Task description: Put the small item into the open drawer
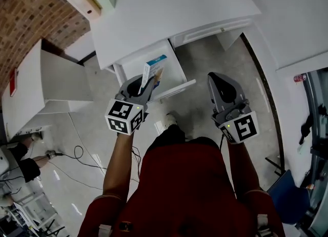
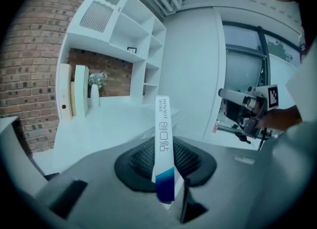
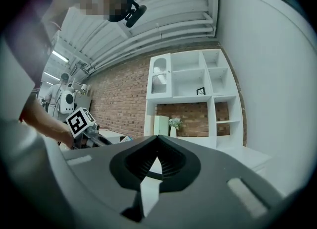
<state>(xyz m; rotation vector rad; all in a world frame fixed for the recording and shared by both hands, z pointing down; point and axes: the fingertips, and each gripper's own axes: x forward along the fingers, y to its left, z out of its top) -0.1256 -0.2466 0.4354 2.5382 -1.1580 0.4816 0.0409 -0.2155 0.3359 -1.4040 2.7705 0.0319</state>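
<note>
Box (image 1: 154, 71), small, slim, white with a blue band and printed lettering: clamped between the jaws of the left gripper (image 1: 146, 88), standing up out of them. In the left gripper view the blue band sits at the lower end, by the pads. From the head view the box lies over the open drawer (image 1: 179, 88); whether it touches the drawer bottom cannot be told.

Drawer: white, pulled out from the underside of a white desk (image 1: 179, 10), its front panel toward the person.

Left gripper: jaws narrowed onto the box, marker cube toward the camera, held by a bare forearm (image 1: 117, 159).

Right gripper (image 1: 220, 81): jaws drawn together with nothing between them, held over the pale floor (image 1: 205, 59) to the right of the drawer, well apart from the box.

Surroundings: brick wall (image 1: 31, 15); white shelf unit (image 2: 114, 49) with a vase of flowers (image 2: 95, 94); cables (image 1: 77, 154) on the floor at left; person's red clothing (image 1: 184, 190) at the lower edge.
</note>
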